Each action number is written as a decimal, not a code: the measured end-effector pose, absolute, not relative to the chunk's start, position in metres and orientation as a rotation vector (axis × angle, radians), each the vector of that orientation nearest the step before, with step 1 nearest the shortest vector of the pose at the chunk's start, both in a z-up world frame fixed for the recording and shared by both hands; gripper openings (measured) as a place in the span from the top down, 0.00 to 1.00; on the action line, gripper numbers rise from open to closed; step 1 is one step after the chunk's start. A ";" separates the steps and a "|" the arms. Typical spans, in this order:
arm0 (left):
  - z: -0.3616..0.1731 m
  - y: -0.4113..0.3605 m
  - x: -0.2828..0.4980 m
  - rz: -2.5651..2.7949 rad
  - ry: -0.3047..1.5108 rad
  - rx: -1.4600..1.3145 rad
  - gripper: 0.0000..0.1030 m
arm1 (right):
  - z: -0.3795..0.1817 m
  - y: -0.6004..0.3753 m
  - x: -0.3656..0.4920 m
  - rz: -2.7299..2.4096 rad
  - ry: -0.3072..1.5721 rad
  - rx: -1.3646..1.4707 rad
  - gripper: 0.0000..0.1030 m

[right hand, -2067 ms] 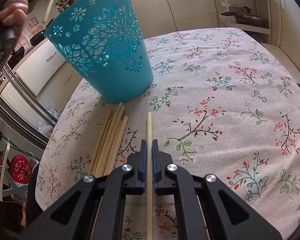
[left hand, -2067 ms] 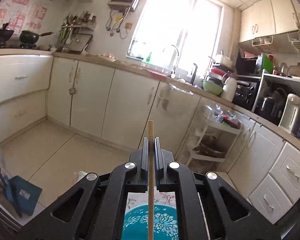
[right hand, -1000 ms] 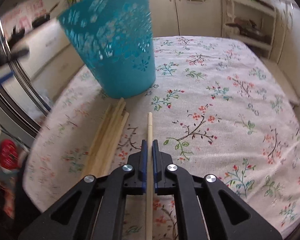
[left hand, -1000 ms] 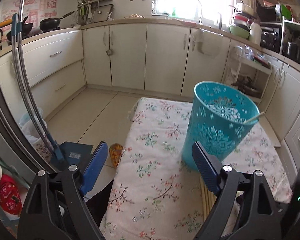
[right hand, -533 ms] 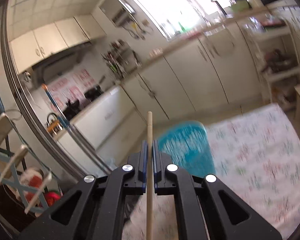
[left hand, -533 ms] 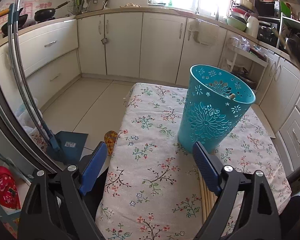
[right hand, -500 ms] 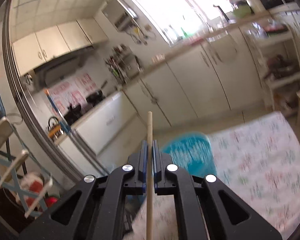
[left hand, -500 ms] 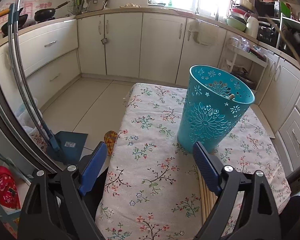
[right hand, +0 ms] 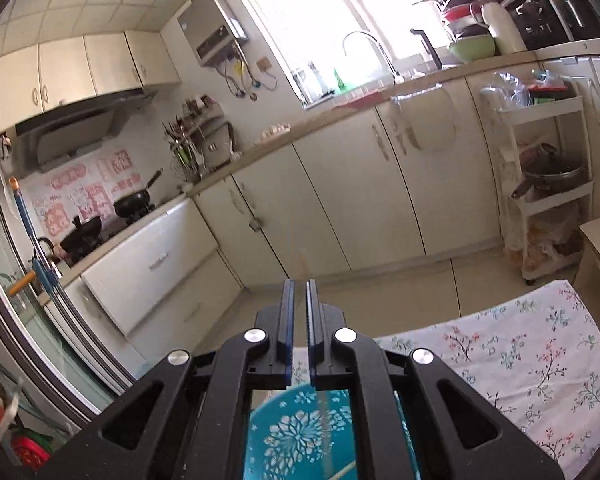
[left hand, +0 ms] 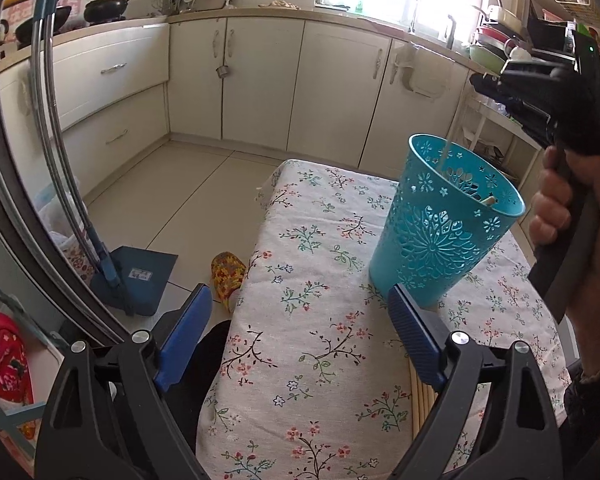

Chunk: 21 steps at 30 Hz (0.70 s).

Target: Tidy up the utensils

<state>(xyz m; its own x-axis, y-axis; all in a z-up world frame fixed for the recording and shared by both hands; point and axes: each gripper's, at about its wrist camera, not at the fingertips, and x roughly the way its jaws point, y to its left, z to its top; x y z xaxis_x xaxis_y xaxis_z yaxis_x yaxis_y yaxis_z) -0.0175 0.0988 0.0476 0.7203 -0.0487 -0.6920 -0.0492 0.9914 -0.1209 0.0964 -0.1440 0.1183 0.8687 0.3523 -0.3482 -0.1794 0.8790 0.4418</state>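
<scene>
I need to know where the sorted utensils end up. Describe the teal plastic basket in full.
The teal plastic basket with flower-shaped cut-outs is a tall round container, wider at its open rim than at its base, with a large flower pattern pierced through its wall. It stands upright on the floral tablecloth, at the far end of a row of wooden chopsticks lying flat. A pale wooden stick end shows inside near the rim. Nothing grips it; in the right wrist view it lies directly below the camera.

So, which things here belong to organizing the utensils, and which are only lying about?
For the job:
teal basket
single chopstick inside it
loose chopsticks on the table

Only lying about:
blue dustpan
wok on the stove
green bowl
pot on the white rack
</scene>
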 end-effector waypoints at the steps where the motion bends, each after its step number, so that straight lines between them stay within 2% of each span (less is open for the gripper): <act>1: 0.047 0.100 -0.017 0.003 0.769 -0.139 0.17 | 0.117 -0.143 0.094 0.289 0.444 0.403 0.94; 5: 0.048 0.102 -0.019 0.012 0.765 -0.144 0.17 | 0.118 -0.141 0.086 0.303 0.459 0.375 0.92; 13: 0.057 0.093 -0.029 0.016 0.731 -0.105 0.16 | 0.137 -0.153 0.005 0.312 0.413 0.345 0.80; 18: 0.059 0.087 -0.034 0.004 0.721 -0.087 0.15 | 0.117 -0.156 -0.040 0.271 0.485 0.297 0.79; 21: 0.060 0.084 -0.036 -0.001 0.718 -0.080 0.15 | 0.086 -0.152 -0.056 0.248 0.587 0.283 0.79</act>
